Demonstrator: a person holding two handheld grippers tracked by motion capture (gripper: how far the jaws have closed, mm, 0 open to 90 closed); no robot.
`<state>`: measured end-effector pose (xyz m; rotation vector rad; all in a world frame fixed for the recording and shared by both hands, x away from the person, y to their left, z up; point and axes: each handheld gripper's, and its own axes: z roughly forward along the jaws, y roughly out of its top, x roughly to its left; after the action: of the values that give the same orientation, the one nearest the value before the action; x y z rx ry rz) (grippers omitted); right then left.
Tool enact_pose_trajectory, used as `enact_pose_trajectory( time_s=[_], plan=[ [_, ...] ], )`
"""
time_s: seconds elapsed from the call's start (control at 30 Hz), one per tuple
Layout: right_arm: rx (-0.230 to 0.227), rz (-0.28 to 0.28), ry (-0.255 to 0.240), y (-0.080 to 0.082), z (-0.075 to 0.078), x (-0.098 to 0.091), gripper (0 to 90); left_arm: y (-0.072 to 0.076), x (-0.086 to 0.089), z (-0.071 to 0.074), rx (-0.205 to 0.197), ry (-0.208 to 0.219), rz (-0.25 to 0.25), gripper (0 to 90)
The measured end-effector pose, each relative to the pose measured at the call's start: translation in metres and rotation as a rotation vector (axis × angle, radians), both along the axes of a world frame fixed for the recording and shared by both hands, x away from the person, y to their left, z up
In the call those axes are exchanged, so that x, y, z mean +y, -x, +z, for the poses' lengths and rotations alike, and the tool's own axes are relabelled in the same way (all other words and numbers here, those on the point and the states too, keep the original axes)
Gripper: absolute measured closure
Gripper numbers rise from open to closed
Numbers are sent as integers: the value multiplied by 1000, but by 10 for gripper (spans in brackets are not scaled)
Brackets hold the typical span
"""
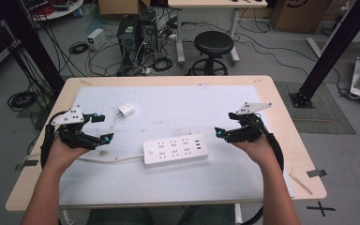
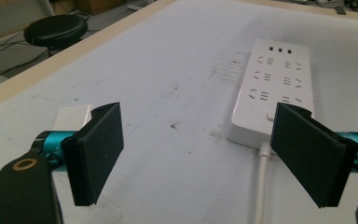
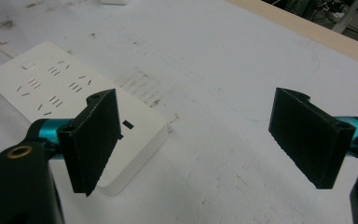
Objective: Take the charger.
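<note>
Both empty, jaws wide: left gripper (image 1: 102, 127) at 9 o'clock, right gripper (image 1: 222, 132) at 3 of power strip (image 1: 176, 150) mid-table; adapter (image 1: 126, 111) at its 11. Prob approach adapter slow w/ left, jaws square

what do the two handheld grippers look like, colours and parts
Both the left gripper and right gripper are black-framed, with flat black rectangular jaws on teal mounts, a brass-ringed hole in the frame, a grey three-cornered plate on top and a trailing black cable. The forearms show no sleeves.

Blk jaws, teal hubs, brass screw
</note>
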<state>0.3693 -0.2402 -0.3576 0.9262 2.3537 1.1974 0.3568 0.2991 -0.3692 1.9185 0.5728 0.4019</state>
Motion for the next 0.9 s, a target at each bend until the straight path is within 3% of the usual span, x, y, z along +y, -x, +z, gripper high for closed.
enact_pose_trajectory(
  time_s=[0.33,0.37,0.5,0.53,0.63,0.67,0.73,0.77,0.8,0.83,0.9],
  plan=[
    [4,-9,5,3,3,0,169,-13,3,15,-16,-3,53,173],
    [-6,-4,15,3,4,1,169,-24,2,21,-10,-33,71,173],
    [-9,-3,20,5,5,2,169,-31,1,23,-5,-35,89,173],
    [-10,-6,22,5,5,3,169,-39,-2,25,8,-55,95,173],
    [-10,-5,23,5,5,4,169,-39,-2,25,8,-55,95,174],
    [-7,1,28,5,4,6,169,-56,-12,28,24,-72,108,173],
    [-4,-2,32,6,3,6,169,-72,-19,26,45,-92,112,174],
    [-2,2,30,6,3,7,169,-72,-19,26,45,-92,112,174],
    [-4,-1,30,6,3,7,169,-84,-22,23,70,-103,120,174],
    [-4,-1,30,6,3,7,169,-84,-22,23,70,-103,120,173],
    [-6,0,28,7,4,7,169,-100,-25,15,90,-125,142,174]
  ],
)
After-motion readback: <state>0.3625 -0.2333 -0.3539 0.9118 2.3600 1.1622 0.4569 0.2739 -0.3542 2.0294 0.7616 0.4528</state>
